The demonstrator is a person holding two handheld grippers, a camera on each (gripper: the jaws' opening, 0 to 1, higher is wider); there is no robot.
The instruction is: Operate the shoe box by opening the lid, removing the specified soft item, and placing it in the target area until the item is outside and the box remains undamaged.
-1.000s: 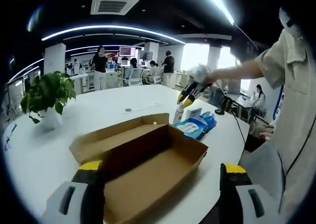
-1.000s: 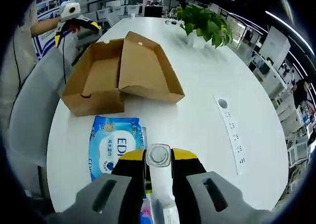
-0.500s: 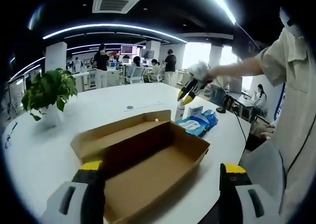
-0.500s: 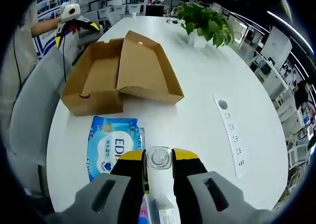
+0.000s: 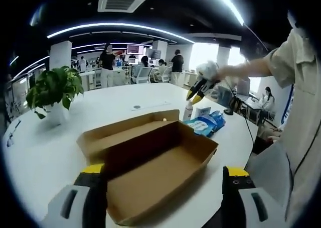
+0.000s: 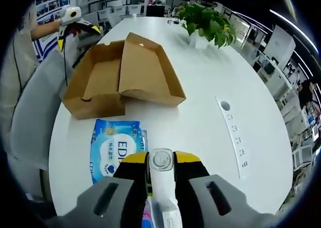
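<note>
The shoe box (image 6: 120, 80) sits open at the upper left of the right gripper view, its lid (image 6: 150, 72) folded back flat beside the tray and its inside bare cardboard. Below it in that view, a blue soft pack (image 6: 114, 146) lies flat on the white counter (image 6: 210, 102), out of the box and well apart from it.

My right gripper (image 6: 161, 180) holds its fingers pressed against the sides of a white bottle (image 6: 161, 160) standing upright just beside the pack at the bottom of the frame. My left gripper (image 5: 163, 188) hangs over the near end of the box at the bottom of the left gripper view, fingers spread wide with nothing between them.

The risks, as I judge them: the bottle is slim and smooth, so a loose pinch could let it slip and topple onto the pack. The pack lies toward the counter's edge, and a careless sweep could push it off. My left fingers are close above the thin cardboard wall; dropping onto it could crease or tear the box. A potted plant (image 6: 205, 24) stands at the upper right, clear of all this.
</note>
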